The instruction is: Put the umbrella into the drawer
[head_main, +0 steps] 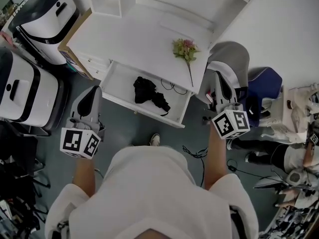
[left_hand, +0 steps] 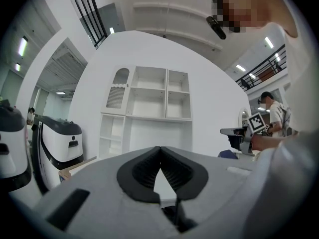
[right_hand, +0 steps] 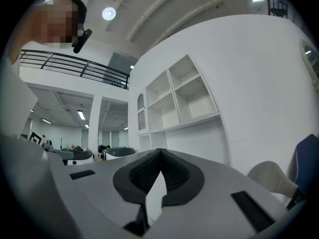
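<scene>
A folded black umbrella lies inside the open white drawer of the white desk, seen from above in the head view. My left gripper is held level to the left of the drawer, jaws shut and empty. My right gripper is held level to the right of the drawer, near the desk's corner, also shut with nothing in it. In the left gripper view the left gripper points at a white shelf unit. In the right gripper view the right gripper shows touching tips.
A bunch of flowers lies on the desk top. Two white and black machines stand at the left. A grey chair and a blue chair stand at the right. Cables trail on the floor. Another person stands far right.
</scene>
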Demonstrator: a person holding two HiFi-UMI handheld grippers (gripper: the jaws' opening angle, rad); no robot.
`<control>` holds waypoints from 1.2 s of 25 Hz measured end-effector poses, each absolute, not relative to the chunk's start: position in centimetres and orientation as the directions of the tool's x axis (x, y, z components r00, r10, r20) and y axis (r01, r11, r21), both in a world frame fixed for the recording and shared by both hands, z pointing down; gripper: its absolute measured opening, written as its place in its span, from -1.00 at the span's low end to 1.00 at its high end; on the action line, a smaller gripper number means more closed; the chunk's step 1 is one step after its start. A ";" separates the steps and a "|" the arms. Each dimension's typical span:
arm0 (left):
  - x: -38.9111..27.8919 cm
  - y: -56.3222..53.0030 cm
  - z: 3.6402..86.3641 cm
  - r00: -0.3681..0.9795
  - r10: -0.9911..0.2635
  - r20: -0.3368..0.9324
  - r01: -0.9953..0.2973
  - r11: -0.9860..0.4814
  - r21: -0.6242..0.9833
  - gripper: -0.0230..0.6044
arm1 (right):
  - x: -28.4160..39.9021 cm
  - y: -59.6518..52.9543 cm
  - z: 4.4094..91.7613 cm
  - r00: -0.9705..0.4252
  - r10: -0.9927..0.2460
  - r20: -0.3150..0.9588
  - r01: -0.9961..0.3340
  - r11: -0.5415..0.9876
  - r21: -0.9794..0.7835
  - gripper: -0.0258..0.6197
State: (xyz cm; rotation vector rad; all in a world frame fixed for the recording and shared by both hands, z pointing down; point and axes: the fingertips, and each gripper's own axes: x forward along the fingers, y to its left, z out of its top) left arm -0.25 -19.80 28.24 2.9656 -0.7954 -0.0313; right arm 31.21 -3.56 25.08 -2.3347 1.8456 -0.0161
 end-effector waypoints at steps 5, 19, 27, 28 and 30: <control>-1.6 -20.8 27.6 0.841 -0.541 -0.007 -0.539 -0.839 0.080 -0.89 | 29.5 -2.0 22.1 0.231 -0.962 -0.145 -0.973 -0.230 -0.024 -0.92; -2.7 -20.1 24.4 0.814 -0.574 -0.088 -0.571 -0.819 0.062 -0.88 | 29.9 3.0 20.0 0.345 -0.915 -0.209 -0.934 -0.357 0.020 -0.92; -1.4 -19.7 25.7 0.812 -0.580 -0.060 -0.577 -0.814 0.069 -0.88 | 30.6 3.0 20.6 0.340 -0.917 -0.207 -0.937 -0.349 0.006 -0.92; -1.3 -19.6 25.7 0.811 -0.583 -0.057 -0.579 -0.812 0.071 -0.88 | 30.7 2.9 20.6 0.337 -0.918 -0.207 -0.938 -0.346 0.005 -0.92; -1.3 -19.6 25.8 0.807 -0.588 -0.053 -0.585 -0.808 0.073 -0.88 | 30.9 2.7 20.7 0.331 -0.921 -0.206 -0.941 -0.339 0.005 -0.92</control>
